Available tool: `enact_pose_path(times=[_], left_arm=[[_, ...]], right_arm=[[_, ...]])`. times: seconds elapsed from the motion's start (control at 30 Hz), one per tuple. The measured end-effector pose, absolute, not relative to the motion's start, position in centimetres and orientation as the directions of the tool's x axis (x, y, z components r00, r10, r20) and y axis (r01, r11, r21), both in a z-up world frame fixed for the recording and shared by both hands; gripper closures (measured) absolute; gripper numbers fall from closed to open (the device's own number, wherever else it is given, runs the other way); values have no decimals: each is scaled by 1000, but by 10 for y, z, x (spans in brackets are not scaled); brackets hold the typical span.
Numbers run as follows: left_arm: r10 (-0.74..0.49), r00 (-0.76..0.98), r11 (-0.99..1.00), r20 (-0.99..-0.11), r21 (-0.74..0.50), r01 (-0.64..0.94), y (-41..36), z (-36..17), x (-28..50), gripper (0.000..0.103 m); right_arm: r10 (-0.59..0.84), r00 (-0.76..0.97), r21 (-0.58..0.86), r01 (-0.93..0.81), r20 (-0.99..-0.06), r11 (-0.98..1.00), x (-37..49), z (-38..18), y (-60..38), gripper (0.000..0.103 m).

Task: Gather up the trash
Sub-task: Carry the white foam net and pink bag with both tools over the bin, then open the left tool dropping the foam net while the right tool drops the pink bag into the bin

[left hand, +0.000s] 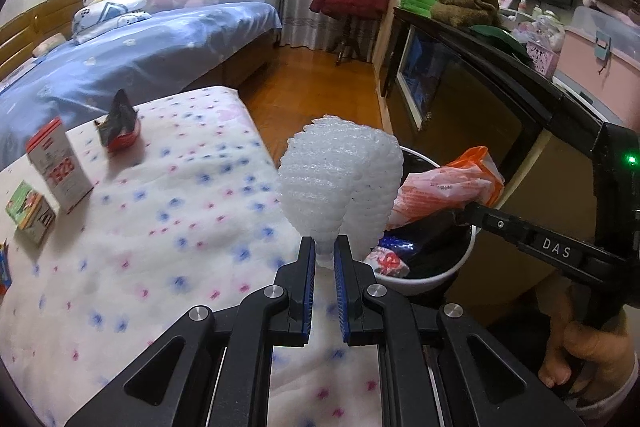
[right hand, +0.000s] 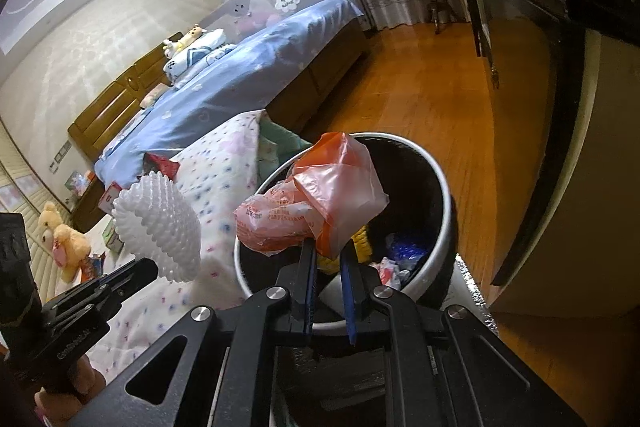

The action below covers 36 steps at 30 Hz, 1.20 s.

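Observation:
My left gripper (left hand: 325, 247) is shut on a white foam fruit net (left hand: 340, 179) and holds it above the edge of the floral blanket, just left of the white trash bin (left hand: 424, 279). The net also shows in the right wrist view (right hand: 160, 223). My right gripper (right hand: 329, 251) is shut on an orange and white plastic bag (right hand: 320, 203) and holds it over the bin (right hand: 448, 227). The bag shows in the left wrist view (left hand: 444, 187) above the bin. Wrappers lie inside the bin (right hand: 400, 251).
On the floral blanket (left hand: 160, 227) lie a red and white carton (left hand: 60, 167), a small green box (left hand: 28, 211) and a dark and red wrapper (left hand: 120, 123). A dark cabinet (left hand: 480, 99) stands right of the bin. A blue bed (left hand: 140, 59) lies behind.

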<state>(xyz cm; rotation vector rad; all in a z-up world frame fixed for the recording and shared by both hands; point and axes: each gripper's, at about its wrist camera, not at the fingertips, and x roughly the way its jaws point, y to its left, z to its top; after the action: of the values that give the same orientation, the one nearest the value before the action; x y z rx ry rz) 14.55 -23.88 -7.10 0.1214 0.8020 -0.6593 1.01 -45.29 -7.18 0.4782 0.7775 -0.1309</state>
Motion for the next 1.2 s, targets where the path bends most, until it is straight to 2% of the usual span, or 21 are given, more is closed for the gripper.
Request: enact_pose_path(times=[1.2], left_arm=[[-480,432,771,-764,-132,623,-306,-89,177,94]], right_arm=[[12,639,306,351,-769,885,36,-94,-485,92]])
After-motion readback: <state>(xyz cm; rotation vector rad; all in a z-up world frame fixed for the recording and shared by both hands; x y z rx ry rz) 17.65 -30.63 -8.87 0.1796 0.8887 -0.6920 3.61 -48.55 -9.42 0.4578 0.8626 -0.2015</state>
